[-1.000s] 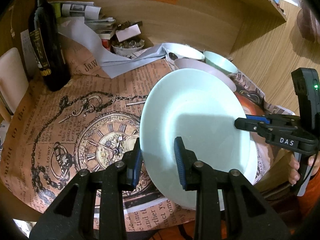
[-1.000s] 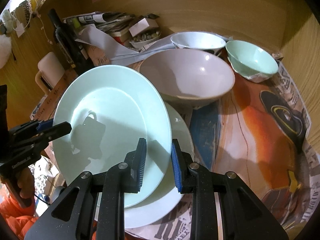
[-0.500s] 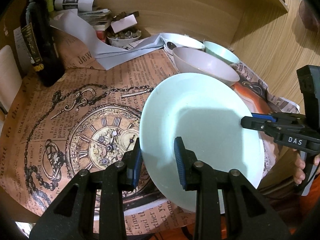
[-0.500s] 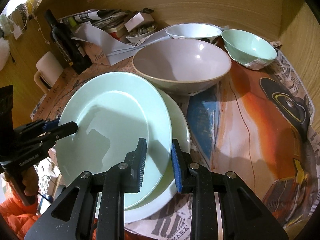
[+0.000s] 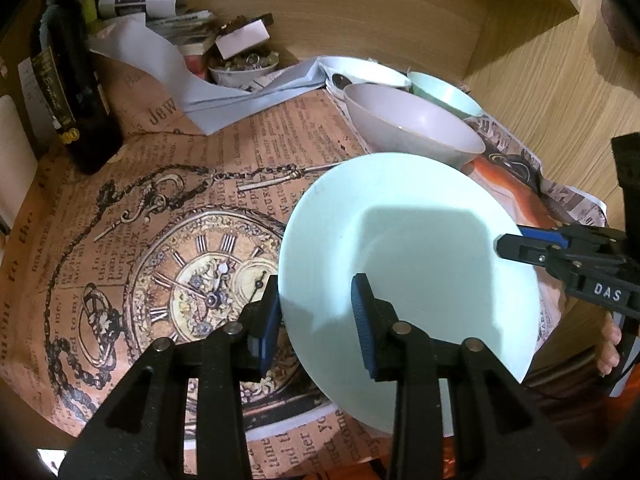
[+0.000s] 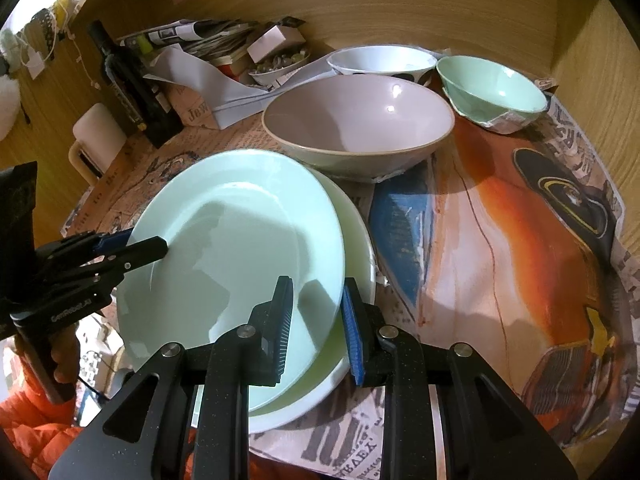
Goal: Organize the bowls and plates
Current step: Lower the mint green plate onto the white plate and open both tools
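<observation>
While the mint plate [image 5: 408, 248] hangs tilted between our two claws, the risk starts on the left. The left gripper [image 5: 314, 316] has the plate's left rim between its pads, and its jaws have just been easing apart. We judge that if they let go before the plate is seated, that side would drop and clatter, or slide across the paper-covered table toward the dark bottle [image 5: 76, 92].

In the middle, the mint plate lies partly over the cream plate [image 6: 356, 240], offset to its left. We think a sideways nudge could scrape one glaze on the other or push the lower plate toward the table's near edge.

On the right, the right gripper [image 6: 316, 328] is clamped nearly closed on the plate's right rim. A thin, slick rim could pivot in that single pinch.

At the back left, a small dish [image 5: 240, 70] holds a heap of little shiny bits we cannot identify. Right of it stands the white bowl [image 6: 380, 60], then in front the big mauve bowl [image 6: 360, 120], then the green bowl [image 6: 492, 84]. All three look empty, though the white bowl's bottom is hidden.
</observation>
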